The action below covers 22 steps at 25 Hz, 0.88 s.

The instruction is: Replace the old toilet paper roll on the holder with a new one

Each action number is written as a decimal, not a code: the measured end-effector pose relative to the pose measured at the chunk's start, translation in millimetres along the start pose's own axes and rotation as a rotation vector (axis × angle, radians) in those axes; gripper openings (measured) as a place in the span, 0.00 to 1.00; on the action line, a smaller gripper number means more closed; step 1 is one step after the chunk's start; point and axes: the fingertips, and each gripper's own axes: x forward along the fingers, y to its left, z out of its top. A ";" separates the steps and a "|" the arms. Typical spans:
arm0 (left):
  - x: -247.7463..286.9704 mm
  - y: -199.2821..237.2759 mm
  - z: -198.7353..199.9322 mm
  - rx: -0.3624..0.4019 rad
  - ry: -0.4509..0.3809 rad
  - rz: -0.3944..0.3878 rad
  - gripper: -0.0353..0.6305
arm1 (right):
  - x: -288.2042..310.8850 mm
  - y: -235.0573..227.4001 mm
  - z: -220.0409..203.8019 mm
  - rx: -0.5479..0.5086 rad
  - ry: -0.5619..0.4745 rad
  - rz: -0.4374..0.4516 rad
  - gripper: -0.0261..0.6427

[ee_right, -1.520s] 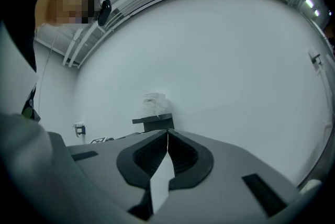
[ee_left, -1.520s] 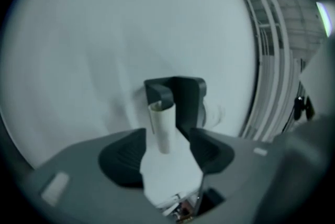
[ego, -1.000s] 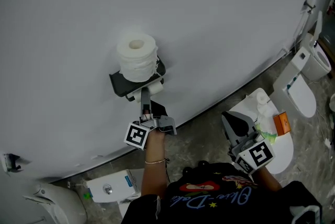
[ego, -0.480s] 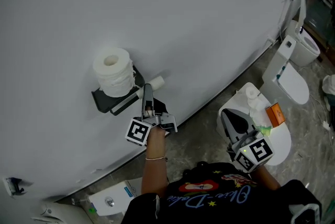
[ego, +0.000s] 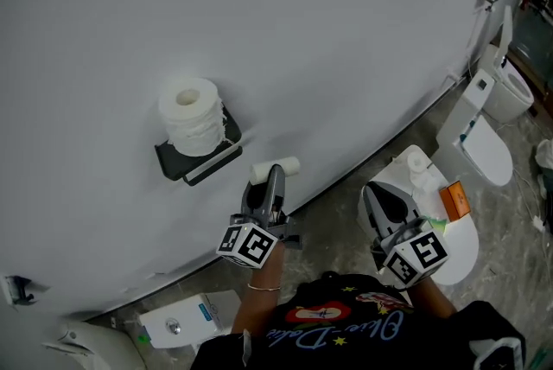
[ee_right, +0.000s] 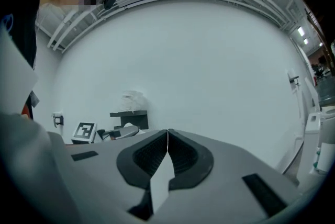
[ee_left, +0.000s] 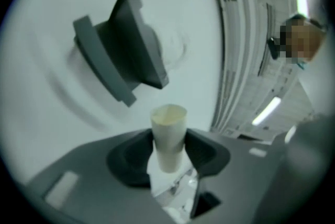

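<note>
A black wall holder [ego: 197,159] carries a full white paper roll [ego: 192,116] standing on its top shelf; the bar below is bare. My left gripper [ego: 275,173] is shut on an empty cardboard tube [ego: 291,164], held crosswise to the right of the holder and clear of it. In the left gripper view the tube [ee_left: 168,129] stands between the pads, with the holder [ee_left: 123,55] behind it on the wall. My right gripper [ego: 373,191] is shut with nothing in it, off to the right over a toilet lid. In the right gripper view the holder [ee_right: 129,119] shows far off.
A white toilet lid [ego: 460,249] under the right gripper bears an orange box [ego: 455,202] and a white bottle [ego: 421,165]. A second toilet [ego: 497,143] stands at the far right, and a third cistern [ego: 177,321] at the bottom left. The grey wall [ego: 346,31] fills the view.
My left gripper has drawn the cardboard tube off the holder and carried it right and away from the wall. The right gripper has hardly shifted.
</note>
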 end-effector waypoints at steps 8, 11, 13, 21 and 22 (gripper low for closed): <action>-88.4 4.1 27.2 0.616 0.119 0.244 0.33 | 34.5 43.5 -14.4 0.109 0.001 0.167 0.06; -108.2 4.1 34.6 0.667 0.114 0.279 0.33 | 48.1 62.3 -16.7 0.103 0.008 0.223 0.06; -117.1 6.3 38.9 0.658 0.101 0.294 0.33 | 55.5 72.6 -19.7 0.102 0.019 0.251 0.06; -136.3 12.6 52.9 0.655 0.052 0.356 0.33 | 64.6 90.9 -23.6 0.109 0.033 0.310 0.06; -137.3 13.2 53.9 0.657 0.051 0.360 0.33 | 65.0 91.3 -23.9 0.107 0.032 0.312 0.06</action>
